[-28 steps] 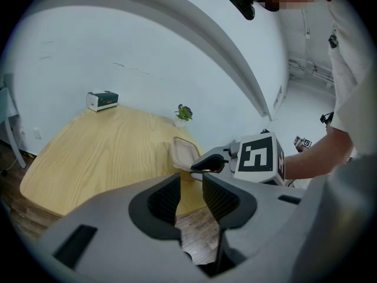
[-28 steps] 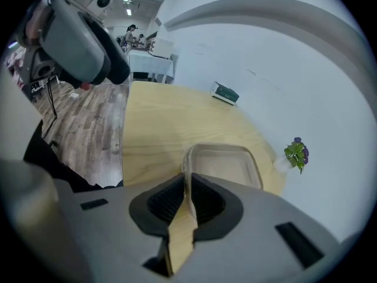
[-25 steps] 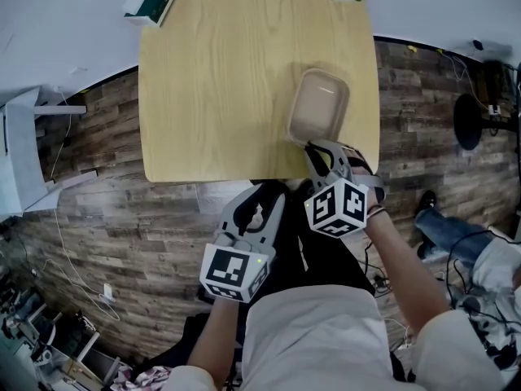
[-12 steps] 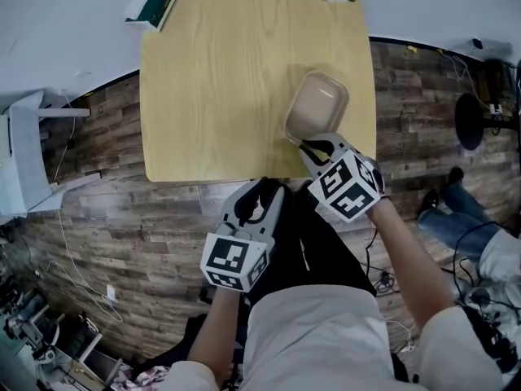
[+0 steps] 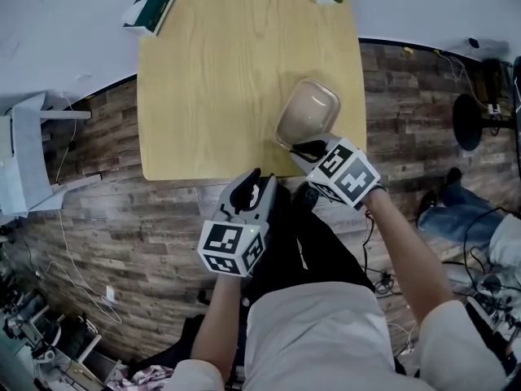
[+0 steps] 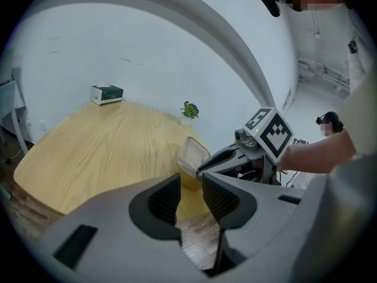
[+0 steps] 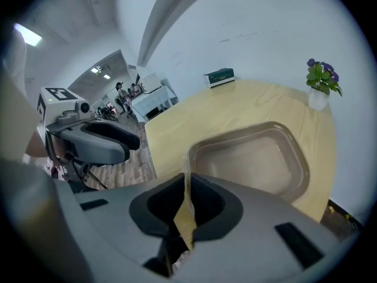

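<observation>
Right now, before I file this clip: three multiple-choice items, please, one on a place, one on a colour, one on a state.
1. Where is the plastic tray relative to the table?
A) by its near right corner
B) at its far left corner
C) at its middle

2. What colour is the box at the far left corner?
A) red
B) dark green
C) yellow

3. How do the right tongs stand?
A) open above the tray
B) shut on the tray's rim
C) shut on nothing

Answers: 1 A, the head view shows it there; 2 B, its top is dark green; 3 B, the right gripper view shows the rim pinched between the jaws.
</observation>
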The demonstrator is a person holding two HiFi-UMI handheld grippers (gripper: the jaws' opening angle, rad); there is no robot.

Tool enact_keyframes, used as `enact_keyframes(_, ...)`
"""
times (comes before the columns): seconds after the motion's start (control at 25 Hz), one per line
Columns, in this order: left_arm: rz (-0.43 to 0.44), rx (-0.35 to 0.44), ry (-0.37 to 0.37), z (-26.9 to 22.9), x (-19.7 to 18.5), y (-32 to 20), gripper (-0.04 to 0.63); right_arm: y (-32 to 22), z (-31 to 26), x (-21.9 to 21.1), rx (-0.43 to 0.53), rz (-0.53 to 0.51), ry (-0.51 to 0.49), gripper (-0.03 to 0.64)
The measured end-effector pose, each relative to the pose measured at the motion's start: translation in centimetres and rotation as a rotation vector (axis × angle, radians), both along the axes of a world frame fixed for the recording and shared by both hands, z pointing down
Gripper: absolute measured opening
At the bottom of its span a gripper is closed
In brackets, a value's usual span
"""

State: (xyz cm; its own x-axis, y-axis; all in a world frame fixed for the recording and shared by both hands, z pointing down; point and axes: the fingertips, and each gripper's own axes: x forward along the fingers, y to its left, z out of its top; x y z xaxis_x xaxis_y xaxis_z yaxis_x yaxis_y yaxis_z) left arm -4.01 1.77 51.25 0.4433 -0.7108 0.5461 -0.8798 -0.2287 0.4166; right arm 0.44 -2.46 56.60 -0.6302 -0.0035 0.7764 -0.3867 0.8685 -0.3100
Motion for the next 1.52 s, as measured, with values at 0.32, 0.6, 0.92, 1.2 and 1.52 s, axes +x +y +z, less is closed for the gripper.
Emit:
enact_keyframes(0.32, -0.028, -0.034, 0.080, 1.2, -0.2, -1.5, 0.115, -0.3, -0.1, -0.6, -0.151, 0.038, -0.059, 0.037)
enact_keyframes(0.6, -0.009, -0.098, 0.169, 3.4, -0.7, -4.0, 0.114, -1.5, -0.4, -1.4, -0.258, 0.086, -0.085, 0.037)
enact_keyframes(0.92, 0.028, -0.142, 0.287, 4.2, -0.6, -6.3, 0.114, -2.3, -0.5, -2.2, -0.313, 0.102, -0.091, 0.038)
enact_keyframes(1.2, 0.044, -0.195, 0.355, 5.3, -0.7, -7.4, 0.114, -2.6, -0.4, -2.6, -0.333, 0.119, -0.092, 0.038)
enact_keyframes(1.52, 0.030, -0.267, 0.501, 5.8, -0.3, -7.8, 0.109, -2.6, -0.6, -2.9, -0.338, 0.129, -0.097, 0.038)
